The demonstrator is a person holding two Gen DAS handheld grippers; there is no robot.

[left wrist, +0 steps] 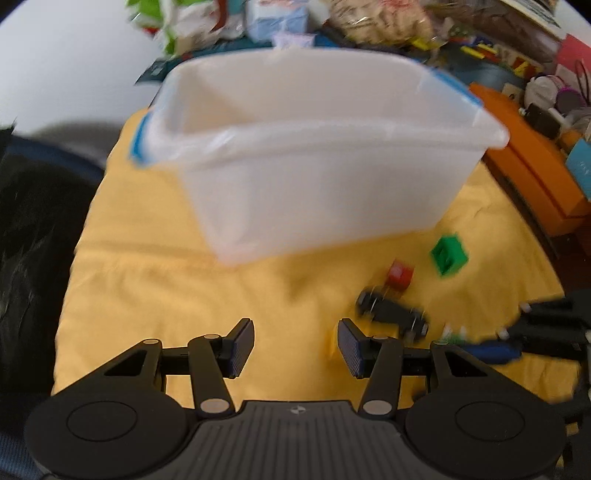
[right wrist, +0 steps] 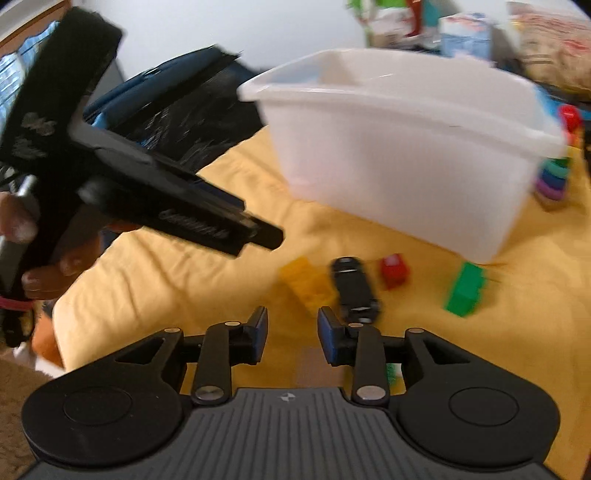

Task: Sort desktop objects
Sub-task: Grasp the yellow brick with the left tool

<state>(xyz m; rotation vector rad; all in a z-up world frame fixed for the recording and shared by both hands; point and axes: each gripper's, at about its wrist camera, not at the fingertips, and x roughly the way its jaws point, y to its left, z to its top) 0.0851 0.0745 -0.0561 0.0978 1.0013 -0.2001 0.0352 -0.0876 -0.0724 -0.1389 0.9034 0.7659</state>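
Note:
A white plastic bin (left wrist: pixel 314 158) stands on the yellow cloth (left wrist: pixel 155 266); it also shows in the right wrist view (right wrist: pixel 406 155). In front of it lie a black toy car (left wrist: pixel 391 312) (right wrist: pixel 354 288), a red block (left wrist: pixel 399 274) (right wrist: pixel 394 270), a green block (left wrist: pixel 448 254) (right wrist: pixel 466 290) and a yellow block (right wrist: pixel 308 280). My left gripper (left wrist: pixel 295 347) is open and empty, left of the toys. My right gripper (right wrist: pixel 293 334) is open and empty, just in front of the car and yellow block. The frames are blurred.
An orange box (left wrist: pixel 532 158) sits right of the cloth. Clutter of packages lies behind the bin (left wrist: pixel 258 22). A stack of coloured rings (right wrist: pixel 554 177) stands right of the bin. A dark bag (right wrist: pixel 177 107) lies to the left. The left gripper's body (right wrist: pixel 166 206) shows in the right wrist view.

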